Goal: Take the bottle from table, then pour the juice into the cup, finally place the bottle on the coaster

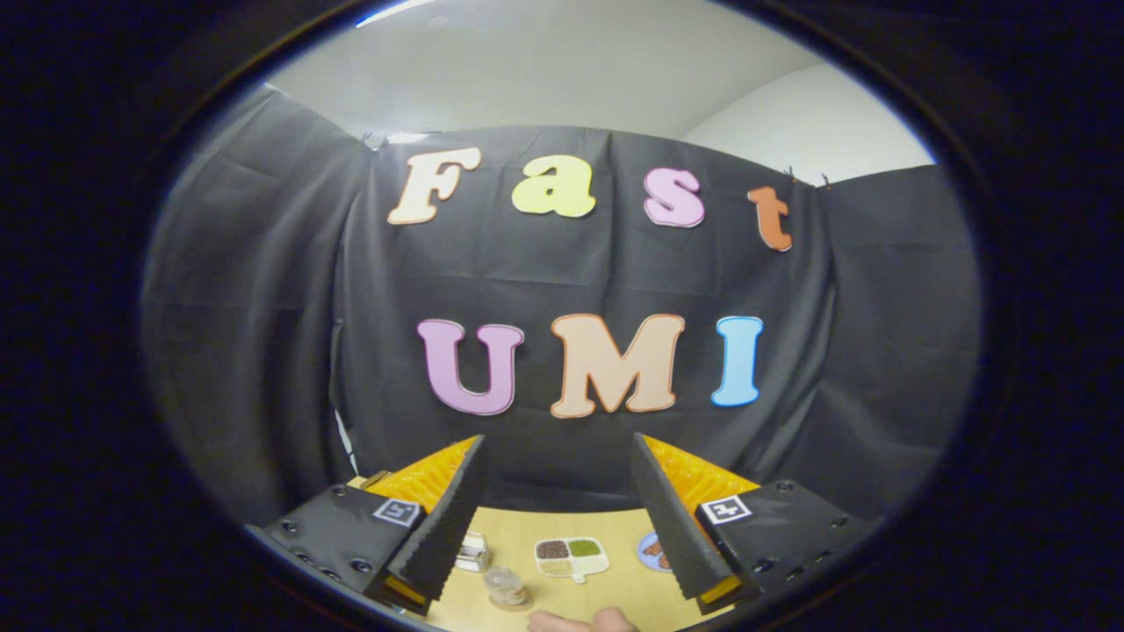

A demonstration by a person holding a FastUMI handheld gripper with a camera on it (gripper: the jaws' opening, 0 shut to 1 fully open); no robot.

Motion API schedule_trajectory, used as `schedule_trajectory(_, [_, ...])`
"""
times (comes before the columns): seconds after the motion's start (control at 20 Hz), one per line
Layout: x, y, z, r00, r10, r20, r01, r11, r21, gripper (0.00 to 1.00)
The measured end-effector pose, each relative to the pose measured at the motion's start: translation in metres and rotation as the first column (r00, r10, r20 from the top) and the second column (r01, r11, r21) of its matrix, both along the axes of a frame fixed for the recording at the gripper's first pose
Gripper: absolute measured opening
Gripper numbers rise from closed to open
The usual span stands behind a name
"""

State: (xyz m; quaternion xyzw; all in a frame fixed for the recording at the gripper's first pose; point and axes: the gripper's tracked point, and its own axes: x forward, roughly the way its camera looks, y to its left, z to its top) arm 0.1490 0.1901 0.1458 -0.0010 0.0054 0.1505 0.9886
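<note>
I have the gripper (558,456) raised well above the table (615,531), its two fingers spread wide apart with nothing between them but the dark booth wall beyond. The jaws stand open and grip nothing.

Down below the fingers I see the pale wooden table. Just beside my left finger, low and near its base, sits a small clear cup (474,551) with a squarish look; I cannot tell whether anything is in it. A little nearer to me and slightly toward the middle stands a small clear bottle (507,588), seen from above, upright as far as I can judge, with something brownish at its bottom. It is near the cup but apart from it.

Between the fingers, farther along the table, lies a flat white divided mat (572,557) printed with dark brown, green and pale sections. Toward my right finger a round bluish coaster (654,551) lies flat, partly hidden behind that finger, with a brown picture on it.

Closest to me, under the gap between the fingers, a hand (581,621) shows on the table near the bottle, not touching it as far as I can see.
</note>
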Motion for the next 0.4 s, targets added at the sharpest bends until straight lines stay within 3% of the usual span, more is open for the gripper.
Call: schedule_trajectory(0.4, [-0.011,-0.033,0.027,0.997,-0.066,0.03,0.065,0.998,0.018,1.0])
